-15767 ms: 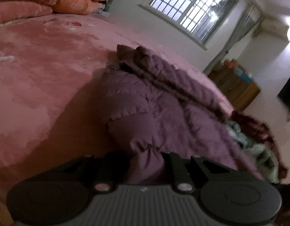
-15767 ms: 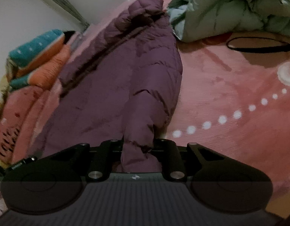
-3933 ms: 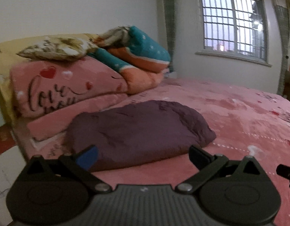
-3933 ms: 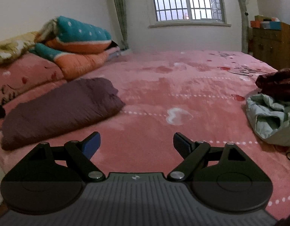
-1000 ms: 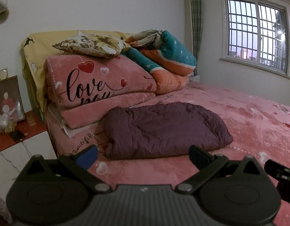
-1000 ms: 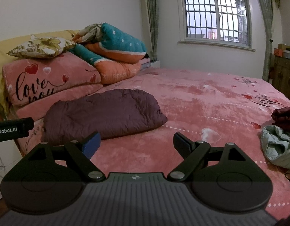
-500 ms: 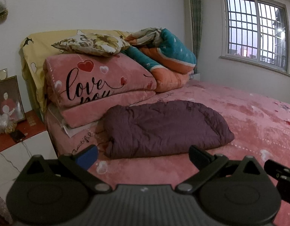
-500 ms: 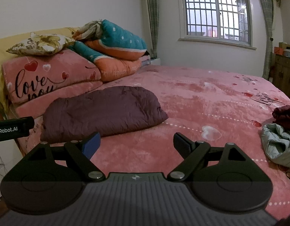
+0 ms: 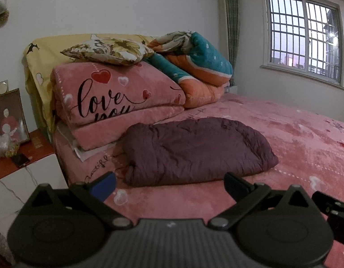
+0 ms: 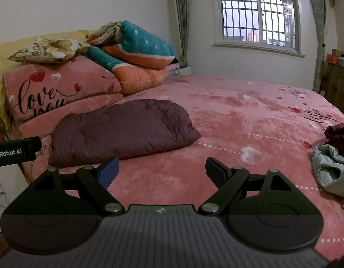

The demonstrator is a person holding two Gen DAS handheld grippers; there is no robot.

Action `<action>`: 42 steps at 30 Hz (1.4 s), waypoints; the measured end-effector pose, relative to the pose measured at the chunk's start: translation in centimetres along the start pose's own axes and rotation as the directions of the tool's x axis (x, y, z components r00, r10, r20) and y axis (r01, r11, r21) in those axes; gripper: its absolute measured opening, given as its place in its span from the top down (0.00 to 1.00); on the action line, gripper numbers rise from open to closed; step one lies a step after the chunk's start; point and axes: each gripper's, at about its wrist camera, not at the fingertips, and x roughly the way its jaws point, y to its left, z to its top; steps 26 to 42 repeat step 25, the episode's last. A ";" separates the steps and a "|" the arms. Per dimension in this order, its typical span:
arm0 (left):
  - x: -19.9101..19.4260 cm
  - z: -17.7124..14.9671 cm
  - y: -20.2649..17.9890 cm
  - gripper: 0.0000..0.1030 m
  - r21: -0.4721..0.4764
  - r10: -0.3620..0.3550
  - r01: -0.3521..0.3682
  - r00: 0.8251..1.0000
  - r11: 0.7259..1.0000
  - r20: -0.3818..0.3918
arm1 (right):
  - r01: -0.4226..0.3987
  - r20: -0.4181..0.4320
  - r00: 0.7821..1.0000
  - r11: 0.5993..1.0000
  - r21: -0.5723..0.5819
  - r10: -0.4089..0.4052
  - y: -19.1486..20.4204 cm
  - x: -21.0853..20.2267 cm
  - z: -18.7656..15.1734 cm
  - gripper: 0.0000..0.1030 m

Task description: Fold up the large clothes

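Note:
A purple puffer jacket [image 9: 194, 149] lies folded into a flat bundle on the pink bed [image 9: 305, 138], next to the stacked pillows; it also shows in the right wrist view [image 10: 122, 129]. My left gripper [image 9: 169, 184] is open and empty, held back from the bed's near edge, short of the jacket. My right gripper [image 10: 161, 169] is open and empty, also back from the jacket, over the bed's near side. A part of the right gripper [image 9: 332, 212] shows at the left wrist view's right edge.
Pink "love you" blankets [image 9: 118, 98], a floral pillow [image 9: 107, 51] and a teal-orange quilt [image 9: 198, 67] are stacked at the headboard. A nightstand with a framed photo [image 9: 9, 116] stands left. A pale green garment [image 10: 330, 169] and a dark red one [image 10: 339, 134] lie at right.
Both grippers have drifted slightly; the view of the jacket has shifted a little. The jacket lies as before and both grippers stay open.

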 end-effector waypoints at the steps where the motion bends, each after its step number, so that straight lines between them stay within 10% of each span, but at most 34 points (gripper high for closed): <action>1: 0.0 0.0 0.0 0.01 0.001 0.001 -0.001 1.000 1.000 0.001 | -0.002 -0.002 1.000 1.000 0.000 0.002 0.0 0.0 0.0 0.00; 42: 0.8 -0.7 -4.4 0.01 0.093 -0.060 0.061 0.998 0.994 -0.015 | 0.013 -0.021 1.000 0.998 0.066 -0.012 -2.4 2.1 -0.6 0.00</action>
